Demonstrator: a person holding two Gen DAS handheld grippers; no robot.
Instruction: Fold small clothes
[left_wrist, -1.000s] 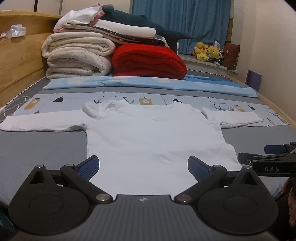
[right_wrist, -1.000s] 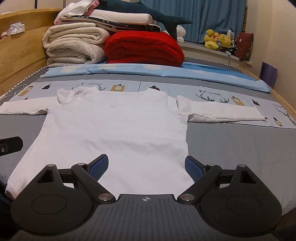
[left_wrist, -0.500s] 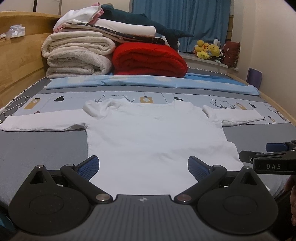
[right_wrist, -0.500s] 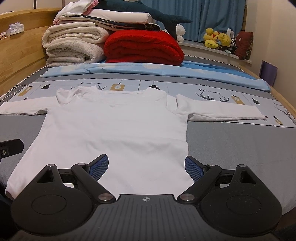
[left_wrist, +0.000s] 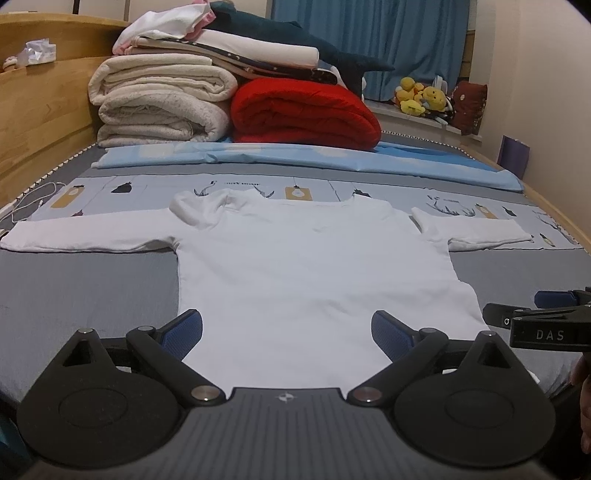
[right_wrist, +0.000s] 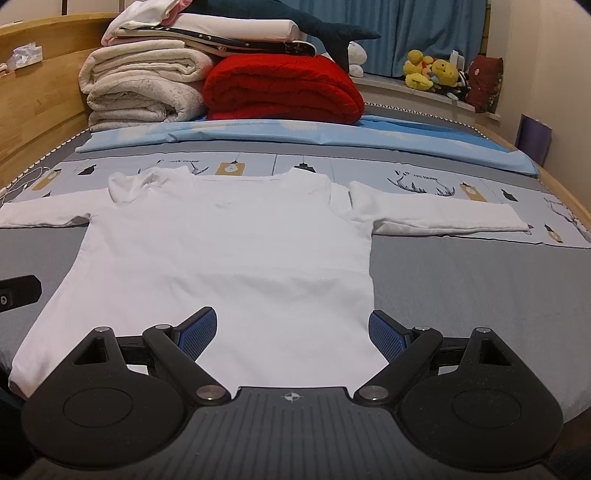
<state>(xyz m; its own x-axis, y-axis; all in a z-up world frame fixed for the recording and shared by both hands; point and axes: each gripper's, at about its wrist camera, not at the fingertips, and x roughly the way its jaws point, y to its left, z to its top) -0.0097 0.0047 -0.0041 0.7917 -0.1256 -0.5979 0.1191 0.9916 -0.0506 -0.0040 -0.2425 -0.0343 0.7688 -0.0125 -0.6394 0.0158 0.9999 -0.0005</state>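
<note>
Both grippers, left gripper and right gripper, hover with jaws wide apart at six o'clock over the hem of a white long-sleeved shirt lying flat on the bed; pinching the hem corners evenly would likely keep the fold straight.

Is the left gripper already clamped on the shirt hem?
No. The left gripper is open, its blue pads spread wide over the white shirt, which lies flat and unfolded on the bed.
</note>
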